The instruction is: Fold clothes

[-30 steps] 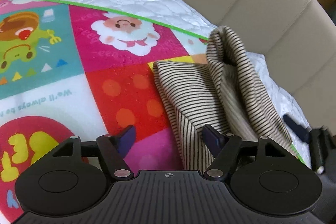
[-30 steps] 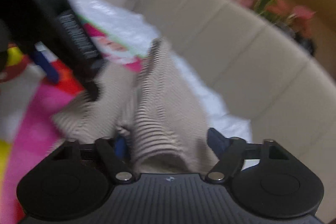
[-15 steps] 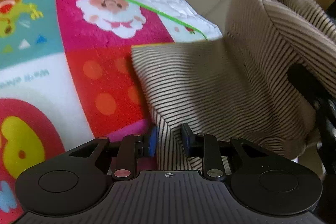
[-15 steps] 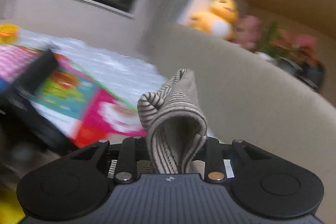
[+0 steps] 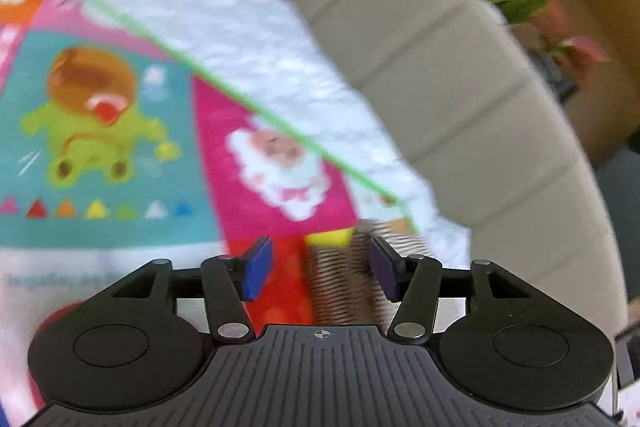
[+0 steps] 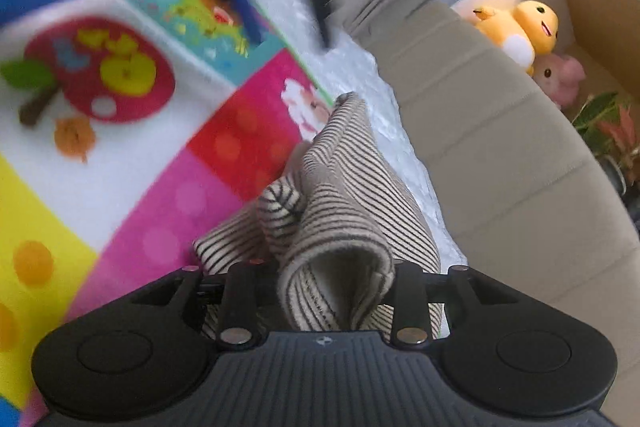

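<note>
Rightward, right claw (image 6: pixel 334 297) grips striped garment (image 6: pixel 344 187) (mat-edge).

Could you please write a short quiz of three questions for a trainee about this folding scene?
1. True or false: the left claw is clamped on the beige striped knit garment.
2. Which claw grips the garment?
A. left
B. right
C. neither
3. Fill in: the garment lies partly on the colourful cartoon-print play mat, beside the beige padded ____.

Key: 1 false, its jaws stand apart; 2 B; 3 sofa back.
</note>
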The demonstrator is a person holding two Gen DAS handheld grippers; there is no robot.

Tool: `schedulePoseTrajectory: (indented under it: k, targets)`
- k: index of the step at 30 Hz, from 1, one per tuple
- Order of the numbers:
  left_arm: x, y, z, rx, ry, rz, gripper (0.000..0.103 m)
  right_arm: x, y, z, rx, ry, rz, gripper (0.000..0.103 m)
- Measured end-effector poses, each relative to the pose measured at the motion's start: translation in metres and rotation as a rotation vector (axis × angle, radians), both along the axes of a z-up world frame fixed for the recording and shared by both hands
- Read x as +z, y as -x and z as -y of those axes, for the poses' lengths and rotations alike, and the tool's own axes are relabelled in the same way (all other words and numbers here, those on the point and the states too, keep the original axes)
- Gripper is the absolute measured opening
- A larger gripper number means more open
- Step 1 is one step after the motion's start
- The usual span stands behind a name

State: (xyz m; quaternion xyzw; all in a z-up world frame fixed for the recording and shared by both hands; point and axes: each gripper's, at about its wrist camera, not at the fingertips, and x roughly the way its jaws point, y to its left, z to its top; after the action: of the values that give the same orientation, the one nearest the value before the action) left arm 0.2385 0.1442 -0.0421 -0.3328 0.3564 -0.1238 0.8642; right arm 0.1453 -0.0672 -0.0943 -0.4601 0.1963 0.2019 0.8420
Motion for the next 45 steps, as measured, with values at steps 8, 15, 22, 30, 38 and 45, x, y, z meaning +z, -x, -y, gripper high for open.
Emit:
schedulePoseTrajectory:
  k: [8,15,22,30,38,45]
  targets:
    - [-0.022,-0.007,0.071,-0.247,-0.156,0.009,0.054,0.022,0.004,0.016,0.032,-0.097,-0.086,0.048]
    - [-0.039,-0.001,0.072,-0.245,-0.255,-0.021,0.060,0.061,0.019,0.046,0.115,-0.230,-0.172,0.095]
    - [-0.037,-0.004,0.077,-0.237,-0.289,-0.019,0.065,0.099,-0.010,0.070,-0.016,-0.543,-0.162,0.103]
    - [-0.045,-0.007,0.078,-0.243,-0.319,-0.038,0.069,0.022,-0.049,0.046,-0.214,-0.367,-0.202,0.103]
    - [-0.045,-0.007,0.076,-0.234,-0.314,-0.033,0.073,0.059,-0.078,0.087,-0.300,-0.678,-0.335,0.103]
    - [-0.045,-0.008,0.077,-0.233,-0.315,-0.033,0.073,0.035,-0.160,0.134,-0.498,-0.934,-0.628,0.085]
